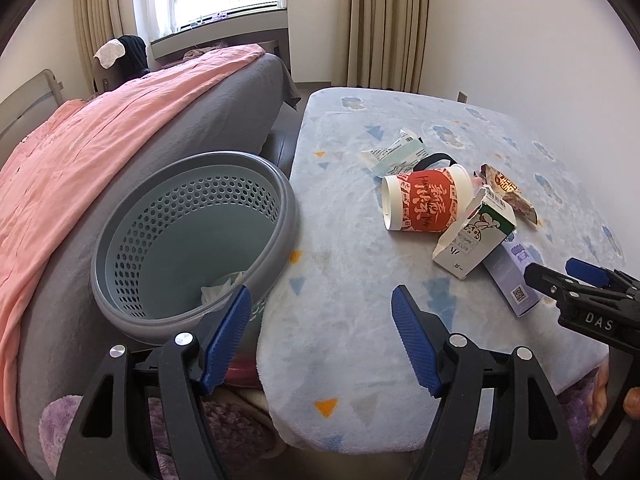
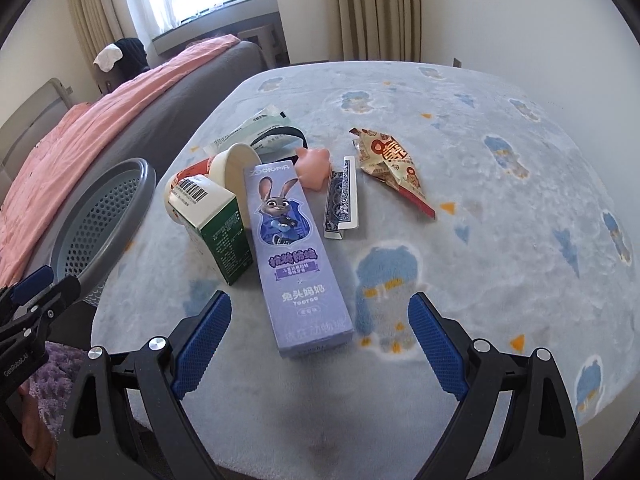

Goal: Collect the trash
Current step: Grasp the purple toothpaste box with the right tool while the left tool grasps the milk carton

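Note:
A grey perforated trash basket (image 1: pixel 192 240) stands left of the table, with white crumpled paper (image 1: pixel 222 286) at its bottom. On the blue blanket-covered table (image 2: pixel 500 208) lie a red paper cup (image 1: pixel 424 202) on its side, a green-white carton (image 1: pixel 474 236), a purple toothpaste box (image 2: pixel 292 256), a card box (image 2: pixel 342 198), a snack wrapper (image 2: pixel 394 166) and a paper packet (image 1: pixel 396 154). My left gripper (image 1: pixel 320 344) is open and empty over the table's near edge, beside the basket. My right gripper (image 2: pixel 320 344) is open, its jaws on either side of the purple box's near end.
A bed with a pink cover (image 1: pixel 100 152) lies beyond the basket. A pink toy (image 2: pixel 314 170) sits among the trash. A purple rug (image 1: pixel 224 432) is on the floor below. Walls and curtains (image 1: pixel 380 20) stand behind the table.

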A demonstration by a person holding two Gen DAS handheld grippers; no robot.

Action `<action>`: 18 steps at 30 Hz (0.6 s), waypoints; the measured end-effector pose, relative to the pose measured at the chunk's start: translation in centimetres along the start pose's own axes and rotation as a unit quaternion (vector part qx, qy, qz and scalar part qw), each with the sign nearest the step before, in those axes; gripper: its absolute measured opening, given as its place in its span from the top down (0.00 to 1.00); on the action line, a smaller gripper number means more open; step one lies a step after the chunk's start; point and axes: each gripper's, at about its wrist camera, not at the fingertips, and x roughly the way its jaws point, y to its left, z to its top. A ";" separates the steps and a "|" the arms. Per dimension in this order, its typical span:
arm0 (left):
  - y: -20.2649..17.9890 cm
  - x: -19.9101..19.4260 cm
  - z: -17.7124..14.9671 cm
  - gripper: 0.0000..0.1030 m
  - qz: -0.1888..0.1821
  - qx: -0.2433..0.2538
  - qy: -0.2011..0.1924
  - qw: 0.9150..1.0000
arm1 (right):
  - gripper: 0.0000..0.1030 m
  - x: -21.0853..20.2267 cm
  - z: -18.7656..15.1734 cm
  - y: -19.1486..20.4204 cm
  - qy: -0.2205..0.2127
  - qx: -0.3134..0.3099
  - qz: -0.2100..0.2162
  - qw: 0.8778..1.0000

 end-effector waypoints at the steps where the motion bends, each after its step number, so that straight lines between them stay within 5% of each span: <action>1: -0.1 0.2 0.0 0.32 0.000 0.001 0.001 1.000 | 0.14 0.4 0.3 0.2 0.003 -0.004 -0.001 1.000; 6: -0.3 1.0 0.1 0.32 0.000 0.006 0.008 1.000 | 0.14 2.4 0.9 1.4 0.015 -0.035 -0.032 0.999; 18: -1.0 2.8 0.0 0.32 -0.008 0.012 0.023 1.000 | 0.43 4.4 1.3 1.7 0.038 -0.041 -0.017 0.998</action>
